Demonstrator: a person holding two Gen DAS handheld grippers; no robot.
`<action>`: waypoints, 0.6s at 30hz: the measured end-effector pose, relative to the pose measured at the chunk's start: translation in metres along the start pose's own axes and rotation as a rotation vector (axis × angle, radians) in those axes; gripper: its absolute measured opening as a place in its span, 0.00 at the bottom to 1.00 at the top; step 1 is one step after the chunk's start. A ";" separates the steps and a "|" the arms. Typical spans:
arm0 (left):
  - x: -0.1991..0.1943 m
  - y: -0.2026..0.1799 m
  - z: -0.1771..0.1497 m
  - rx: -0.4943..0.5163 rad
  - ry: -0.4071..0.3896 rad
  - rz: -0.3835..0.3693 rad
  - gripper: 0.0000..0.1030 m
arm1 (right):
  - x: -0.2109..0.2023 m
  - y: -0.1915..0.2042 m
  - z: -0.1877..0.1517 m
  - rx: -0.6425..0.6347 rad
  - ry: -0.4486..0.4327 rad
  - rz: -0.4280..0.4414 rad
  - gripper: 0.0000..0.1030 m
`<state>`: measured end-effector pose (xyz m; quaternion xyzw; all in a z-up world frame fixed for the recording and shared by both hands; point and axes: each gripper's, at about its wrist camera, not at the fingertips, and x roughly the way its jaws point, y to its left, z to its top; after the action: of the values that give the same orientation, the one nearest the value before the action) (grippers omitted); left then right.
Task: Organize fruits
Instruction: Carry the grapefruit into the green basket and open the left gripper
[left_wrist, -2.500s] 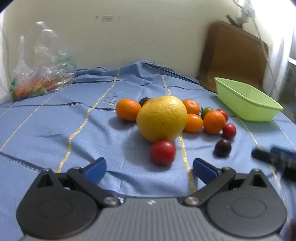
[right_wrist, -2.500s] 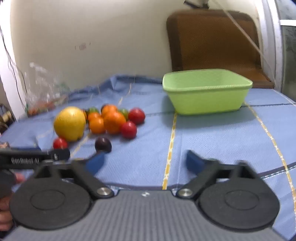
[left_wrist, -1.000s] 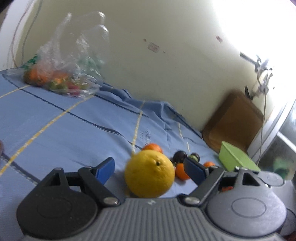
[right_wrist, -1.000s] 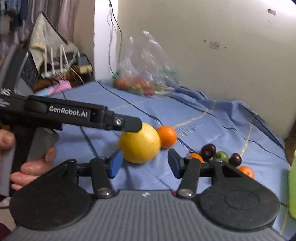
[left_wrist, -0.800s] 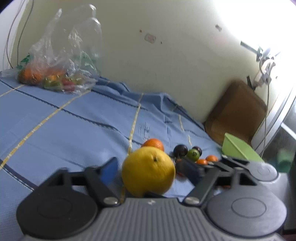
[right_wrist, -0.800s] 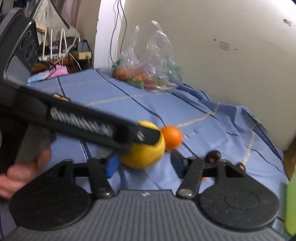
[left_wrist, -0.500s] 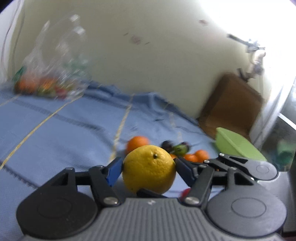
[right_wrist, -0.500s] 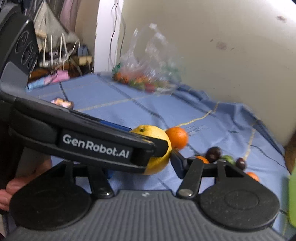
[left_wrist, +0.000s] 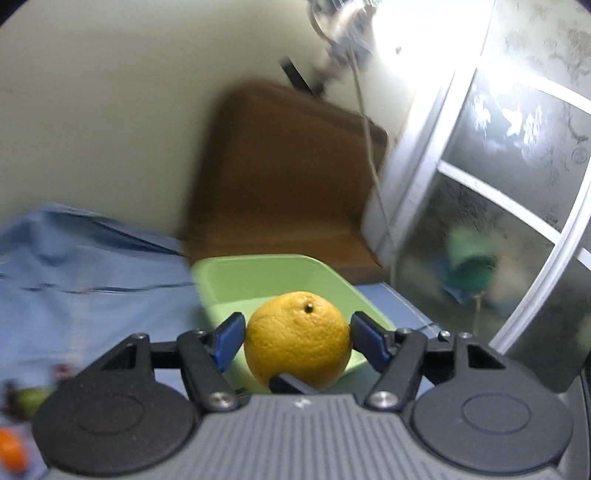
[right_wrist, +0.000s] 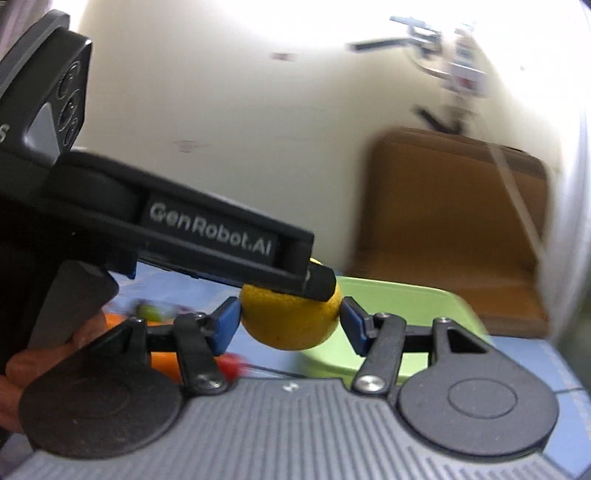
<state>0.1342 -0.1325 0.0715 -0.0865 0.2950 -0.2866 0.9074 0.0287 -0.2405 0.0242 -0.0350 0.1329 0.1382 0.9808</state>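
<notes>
Item: yellow citrus (left_wrist: 297, 339), clamped from two sides by left gripper (left_wrist: 297, 338) and right gripper (right_wrist: 291, 320), carried just in front of the green bin (left_wrist: 258, 275); next: centre over the bin, release together.

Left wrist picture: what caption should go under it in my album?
Both grippers' jaws clamp a big yellow citrus fruit in front of the green tub.

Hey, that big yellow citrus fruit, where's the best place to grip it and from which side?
Grip the yellow fruit across its widest middle, pads on opposite sides, coming in level. It's round and broad, so an off-centre pinch would probably slip. Both the left gripper and right gripper clamp it so.
</notes>
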 end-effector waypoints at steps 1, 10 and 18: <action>0.017 -0.006 0.003 -0.007 0.023 -0.005 0.60 | 0.005 -0.013 -0.003 0.010 0.013 -0.022 0.60; 0.083 -0.053 0.006 0.088 0.051 0.008 0.58 | 0.046 -0.059 -0.018 0.083 0.037 -0.094 0.54; 0.027 -0.046 -0.001 0.035 -0.033 -0.022 0.64 | 0.015 -0.076 -0.019 0.137 -0.051 -0.098 0.59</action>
<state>0.1300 -0.1857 0.0726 -0.0787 0.2740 -0.3001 0.9103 0.0594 -0.3113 0.0037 0.0294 0.1150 0.0812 0.9896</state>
